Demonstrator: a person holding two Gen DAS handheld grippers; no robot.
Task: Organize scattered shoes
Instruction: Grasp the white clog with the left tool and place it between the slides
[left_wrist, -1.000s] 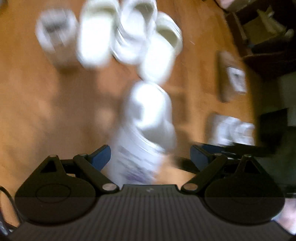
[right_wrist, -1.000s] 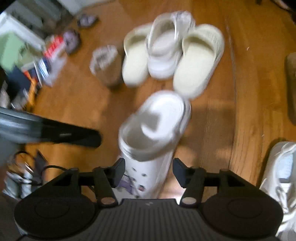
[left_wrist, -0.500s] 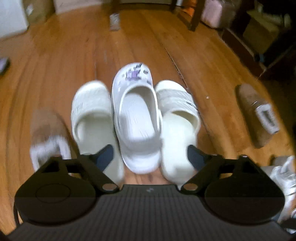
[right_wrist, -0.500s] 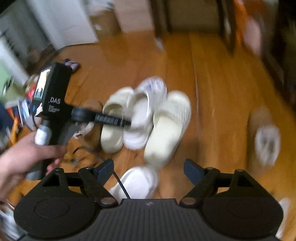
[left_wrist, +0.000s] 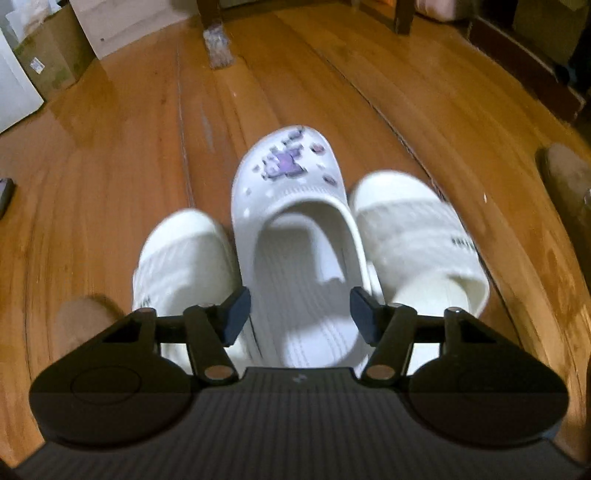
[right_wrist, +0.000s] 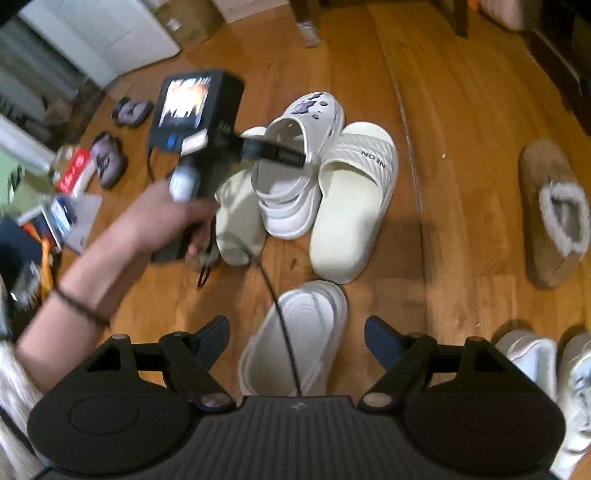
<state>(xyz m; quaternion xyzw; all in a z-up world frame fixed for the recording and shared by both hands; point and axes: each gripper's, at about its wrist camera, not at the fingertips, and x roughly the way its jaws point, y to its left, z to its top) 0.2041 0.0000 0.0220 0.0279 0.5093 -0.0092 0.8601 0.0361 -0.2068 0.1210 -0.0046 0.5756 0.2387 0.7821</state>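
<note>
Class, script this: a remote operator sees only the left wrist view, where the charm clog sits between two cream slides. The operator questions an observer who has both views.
Operator: I see one charm clog. Is there a second clog anywhere?
Observer: Yes. A similar white clog lies on the floor apart from that trio, below the open right gripper.
Operator: Any shoes beyond my right edge, past the brown slipper?
Observer: Yes. White shoes that look like sneakers lie at the lower right of the right wrist view, beside that gripper.
</note>
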